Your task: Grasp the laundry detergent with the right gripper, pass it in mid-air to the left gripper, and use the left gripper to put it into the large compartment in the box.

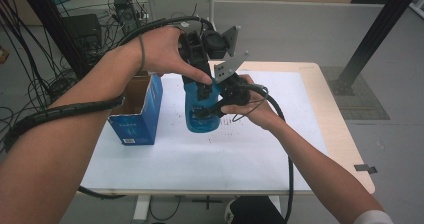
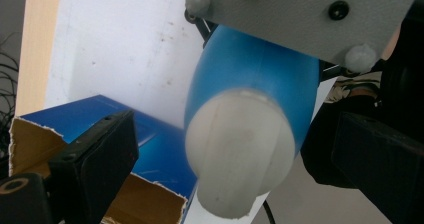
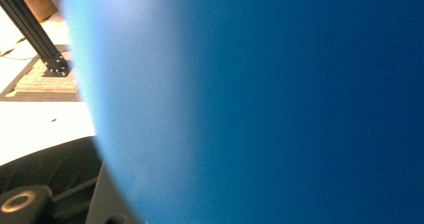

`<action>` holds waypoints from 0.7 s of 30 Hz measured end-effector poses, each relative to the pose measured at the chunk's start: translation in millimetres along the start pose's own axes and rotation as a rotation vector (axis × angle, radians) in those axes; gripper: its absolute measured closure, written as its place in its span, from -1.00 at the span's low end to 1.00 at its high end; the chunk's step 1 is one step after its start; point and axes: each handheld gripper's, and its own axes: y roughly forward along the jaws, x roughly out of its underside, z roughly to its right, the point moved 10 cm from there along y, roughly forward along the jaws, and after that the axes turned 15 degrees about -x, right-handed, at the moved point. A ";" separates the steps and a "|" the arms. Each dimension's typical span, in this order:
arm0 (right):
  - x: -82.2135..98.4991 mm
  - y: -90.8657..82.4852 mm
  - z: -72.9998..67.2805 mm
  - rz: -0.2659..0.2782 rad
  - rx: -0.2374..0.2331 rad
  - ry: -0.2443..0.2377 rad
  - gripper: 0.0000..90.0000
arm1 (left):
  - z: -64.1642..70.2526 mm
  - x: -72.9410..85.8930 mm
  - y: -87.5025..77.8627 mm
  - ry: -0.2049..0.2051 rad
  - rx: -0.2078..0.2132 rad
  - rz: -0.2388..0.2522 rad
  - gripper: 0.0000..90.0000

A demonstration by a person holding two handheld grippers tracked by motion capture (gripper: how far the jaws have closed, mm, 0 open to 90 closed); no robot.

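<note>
A blue bottle point(image 1: 201, 115) with a white cap point(image 2: 239, 149) stands upright near the middle of the table. My right gripper point(image 1: 209, 109) comes in from the right and is shut on the bottle's body, whose blue wall point(image 3: 275, 104) sits right against its camera. My left gripper point(image 1: 202, 88) hangs over the top of the bottle, pointing down. In the left gripper view its two black jaws stand wide apart on either side of the cap, with a gap on each side. The left gripper point(image 2: 240, 176) is open.
An open blue carton point(image 1: 140, 109) with a brown inside stands just left of the bottle, also seen below the left gripper as a torn-edged box point(image 2: 150, 149). White paper point(image 1: 200, 156) covers the wooden table. Cables and a black frame post point(image 1: 370, 39) lie beyond the table.
</note>
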 end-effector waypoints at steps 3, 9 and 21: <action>0.1 0.5 0.0 -0.001 -0.003 -0.003 -0.02 | 1.3 -0.1 2.2 0.000 0.002 -0.001 -0.88; -0.6 1.4 -1.3 0.000 -0.008 -0.005 -0.02 | 1.2 1.0 6.5 0.003 0.003 -0.012 -0.87; -2.2 -1.0 -4.4 0.004 -0.008 -0.022 -0.02 | 6.1 -5.3 7.1 0.005 0.028 0.006 -0.88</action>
